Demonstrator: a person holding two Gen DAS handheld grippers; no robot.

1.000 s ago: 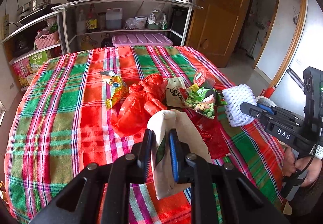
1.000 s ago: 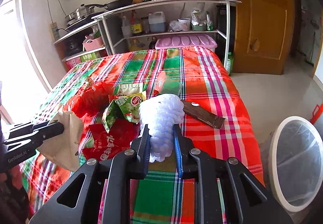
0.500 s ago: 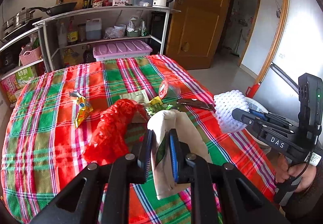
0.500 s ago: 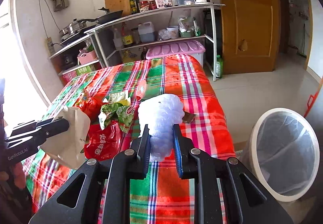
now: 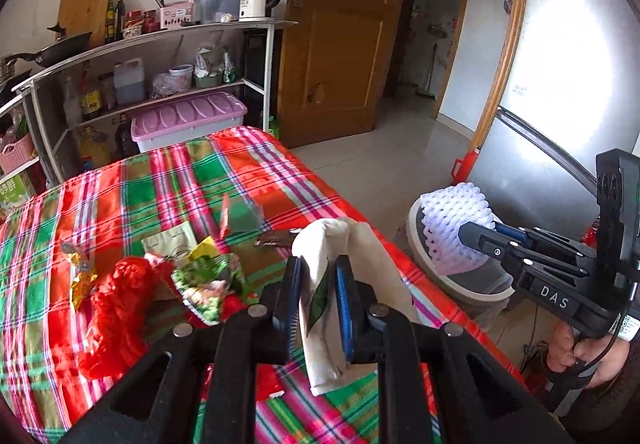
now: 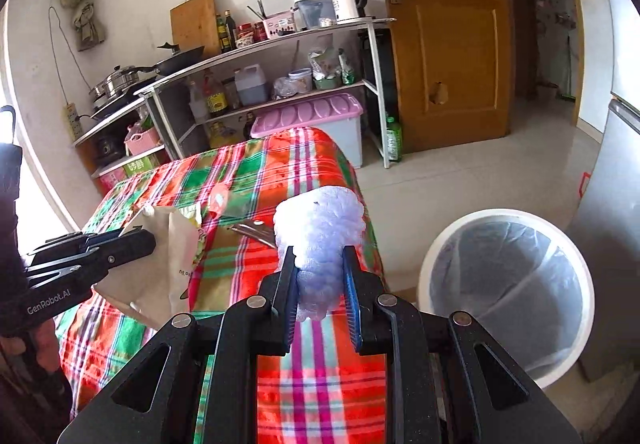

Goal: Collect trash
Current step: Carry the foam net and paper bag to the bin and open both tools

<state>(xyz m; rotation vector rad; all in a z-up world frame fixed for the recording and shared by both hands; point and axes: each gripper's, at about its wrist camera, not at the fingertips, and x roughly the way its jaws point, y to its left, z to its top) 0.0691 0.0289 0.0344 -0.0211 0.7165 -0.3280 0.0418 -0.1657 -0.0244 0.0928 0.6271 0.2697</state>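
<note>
Left wrist view: the left gripper is clamped on a beige paper bag, blue pads pressing either face, the bag standing up between the fingers and drooping a little past them. Ahead and to its left, on the plaid tablecloth, sits the loose trash: a crumpled red plastic bag, a green snack wrapper just beside it, a yellow wrapper further left, a pale pouch beyond. Off to the right, the right gripper comes into shot gripping a white foam fruit net, held over the rim of the trash bin on the floor beside the table.

Right wrist view: the right gripper is pinched on the foam fruit net, which bulges out above the fingertips. Below and to the right of it stands the white trash bin with a clear liner, open mouth facing up. The net sits left of the bin's rim here, over the table's edge. To the left, the left gripper holds the paper bag above the cloth. A dark flat wrapper lies on the cloth just left of the net.
</note>
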